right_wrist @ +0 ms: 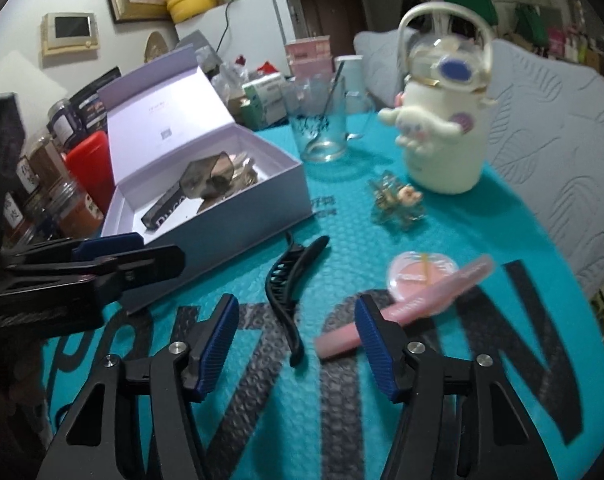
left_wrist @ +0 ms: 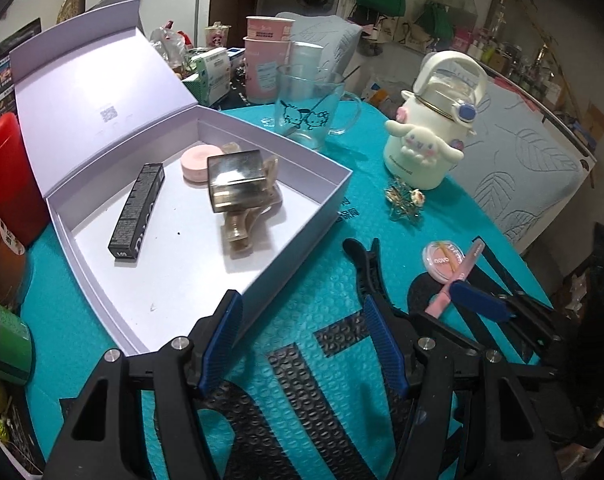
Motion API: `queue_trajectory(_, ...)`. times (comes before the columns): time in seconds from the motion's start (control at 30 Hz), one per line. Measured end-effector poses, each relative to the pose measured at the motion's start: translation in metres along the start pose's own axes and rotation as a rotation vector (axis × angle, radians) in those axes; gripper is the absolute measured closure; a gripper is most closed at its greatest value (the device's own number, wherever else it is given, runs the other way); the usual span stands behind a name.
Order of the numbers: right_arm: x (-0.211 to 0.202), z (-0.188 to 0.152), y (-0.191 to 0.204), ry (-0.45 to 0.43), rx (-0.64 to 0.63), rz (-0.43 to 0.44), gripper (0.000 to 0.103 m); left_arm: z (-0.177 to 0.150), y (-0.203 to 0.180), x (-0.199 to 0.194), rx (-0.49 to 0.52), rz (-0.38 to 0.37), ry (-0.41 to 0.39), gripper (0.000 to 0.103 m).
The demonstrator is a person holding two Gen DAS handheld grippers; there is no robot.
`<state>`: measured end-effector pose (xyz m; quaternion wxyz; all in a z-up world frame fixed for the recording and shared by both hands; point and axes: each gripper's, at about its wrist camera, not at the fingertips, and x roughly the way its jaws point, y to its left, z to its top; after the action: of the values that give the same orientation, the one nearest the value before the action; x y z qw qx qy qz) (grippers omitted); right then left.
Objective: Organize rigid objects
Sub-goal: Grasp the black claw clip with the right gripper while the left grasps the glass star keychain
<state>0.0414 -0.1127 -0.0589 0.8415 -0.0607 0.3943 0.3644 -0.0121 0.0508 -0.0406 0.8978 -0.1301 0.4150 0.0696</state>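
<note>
Left gripper (left_wrist: 302, 344) hovers over the teal mat (left_wrist: 310, 280) by the near corner of the open white box (left_wrist: 334, 188), fingers about half apart, nothing between them. Right gripper (right_wrist: 296, 344) sits low over the mat too, fingers parted and gripping nothing, the black hair clip (right_wrist: 290, 292) lying on the mat between them. The pink stick (right_wrist: 406, 304) lies just past its right finger, resting across the round pink compact (right_wrist: 418, 272). Inside the box: a black tube (left_wrist: 136, 212), a smoky hair claw (left_wrist: 238, 192), a pink disc (left_wrist: 196, 164).

blk hair clip (right_wrist: 290, 300) flat on mat | pink comb (right_wrist: 406, 300) beside compact (right_wrist: 420, 274)
</note>
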Motion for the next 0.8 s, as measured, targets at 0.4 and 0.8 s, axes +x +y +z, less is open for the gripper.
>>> queue_trajectory(0.4, 0.055, 0.016, 0.011, 0.102, -0.038, 0.003, 0.068, 0.014, 0.007, 0.002, 0.028, 0.012, 0.007, 0.041)
queue_trajectory(0.8, 0.026, 0.014, 0.003, 0.022, -0.025, -0.004, 0.083, 0.016, -0.012, 0.0, 0.065, -0.022, -0.004, 0.041)
